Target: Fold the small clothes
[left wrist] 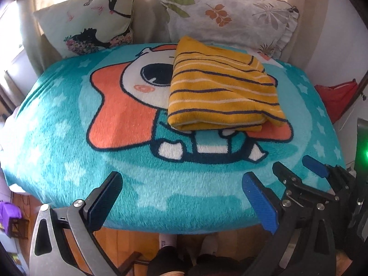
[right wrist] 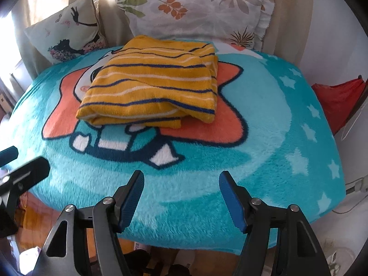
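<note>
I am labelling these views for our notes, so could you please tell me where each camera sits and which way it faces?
Left wrist: on the left gripper, aimed down across the blanket at the folded yellow striped garment; its open fingers and the right gripper show.
Right wrist: on the right gripper, facing likewise; its open fingers show, and the left gripper at left.
Shared: garment, blanket, two pillows.

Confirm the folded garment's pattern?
Mustard yellow with thin navy and white stripes: folded garment. Clearest in the right wrist view.
</note>
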`<state>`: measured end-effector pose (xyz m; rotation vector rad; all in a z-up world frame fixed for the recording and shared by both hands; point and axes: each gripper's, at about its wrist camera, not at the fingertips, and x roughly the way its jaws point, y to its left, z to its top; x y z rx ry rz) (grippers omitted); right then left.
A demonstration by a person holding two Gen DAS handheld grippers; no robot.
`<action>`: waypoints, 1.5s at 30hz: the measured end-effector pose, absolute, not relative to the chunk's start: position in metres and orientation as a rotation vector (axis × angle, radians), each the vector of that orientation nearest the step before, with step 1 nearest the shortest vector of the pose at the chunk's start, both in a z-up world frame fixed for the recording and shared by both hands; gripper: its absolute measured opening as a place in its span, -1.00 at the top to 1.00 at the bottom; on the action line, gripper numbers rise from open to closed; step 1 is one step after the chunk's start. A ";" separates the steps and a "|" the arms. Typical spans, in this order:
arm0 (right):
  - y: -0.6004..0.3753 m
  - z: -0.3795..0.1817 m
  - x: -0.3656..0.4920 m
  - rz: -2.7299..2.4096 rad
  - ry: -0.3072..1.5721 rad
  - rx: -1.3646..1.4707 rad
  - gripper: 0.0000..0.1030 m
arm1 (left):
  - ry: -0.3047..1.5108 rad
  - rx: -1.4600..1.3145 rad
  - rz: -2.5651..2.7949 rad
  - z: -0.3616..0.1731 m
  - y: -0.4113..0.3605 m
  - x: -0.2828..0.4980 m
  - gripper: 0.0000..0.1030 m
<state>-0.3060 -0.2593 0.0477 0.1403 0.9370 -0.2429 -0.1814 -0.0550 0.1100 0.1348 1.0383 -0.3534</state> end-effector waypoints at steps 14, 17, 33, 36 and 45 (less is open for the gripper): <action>-0.249 0.044 -0.285 -0.242 0.947 0.157 -0.41 | 1.053 0.179 -0.363 0.105 -0.055 -0.163 -1.00; -0.251 0.042 -0.282 -0.245 0.957 0.162 -0.41 | 1.067 0.181 -0.363 0.102 -0.056 -0.159 -1.00; -0.250 0.037 -0.281 -0.223 0.965 0.153 -0.41 | 1.102 0.163 -0.347 0.094 -0.057 -0.162 -1.00; -0.253 0.038 -0.285 -0.222 0.962 0.151 -0.41 | 1.110 0.159 -0.345 0.093 -0.058 -0.165 -1.00; -0.264 0.040 -0.297 -0.219 0.954 0.153 -0.41 | 1.107 0.157 -0.333 0.096 -0.066 -0.179 -1.00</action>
